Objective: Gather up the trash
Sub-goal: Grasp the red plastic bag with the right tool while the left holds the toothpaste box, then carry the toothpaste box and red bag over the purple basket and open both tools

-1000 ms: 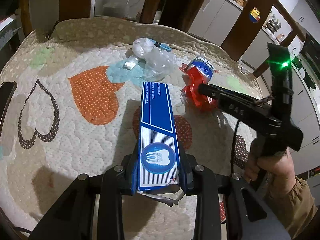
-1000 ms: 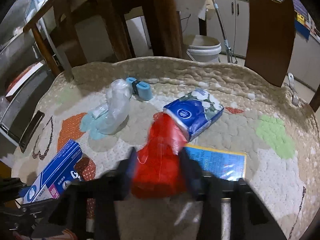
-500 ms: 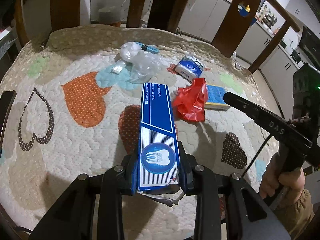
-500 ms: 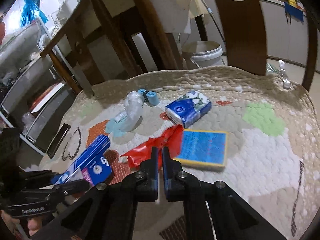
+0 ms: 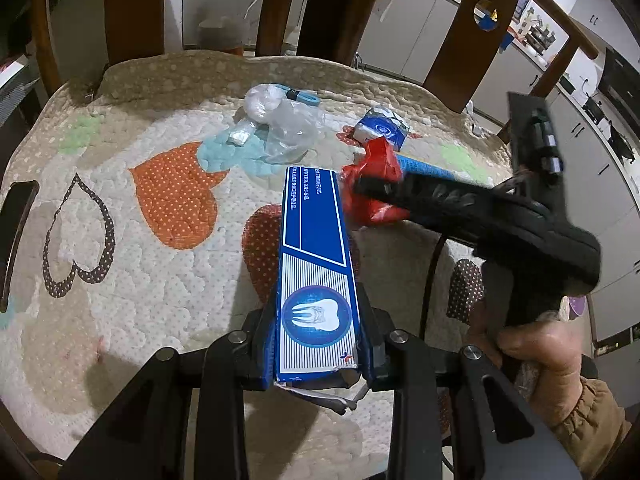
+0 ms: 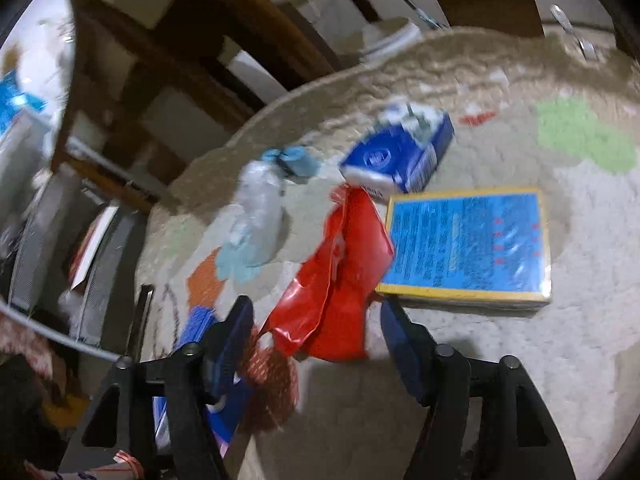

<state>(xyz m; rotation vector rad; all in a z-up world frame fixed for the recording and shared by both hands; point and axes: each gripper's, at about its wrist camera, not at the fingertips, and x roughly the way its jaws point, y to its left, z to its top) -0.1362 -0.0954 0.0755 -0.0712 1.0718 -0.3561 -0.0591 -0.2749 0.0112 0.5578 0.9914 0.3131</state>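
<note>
Both grippers work: left gripper [image 5: 320,344] stays clamped on the toothpaste box [image 5: 314,248]; right gripper [image 6: 316,320], shut earlier, now spreads around the red wrapper [image 6: 336,276].

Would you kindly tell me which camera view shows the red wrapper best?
The right wrist view: the red wrapper lies whole, though slightly blurred, between the open jaws, its far edge against the blue box. In the left wrist view, the right gripper's finger covers part of it.

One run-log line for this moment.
left claw: shut on toothpaste box | right claw: open, straddling red wrapper | wrapper: on quilt
</note>
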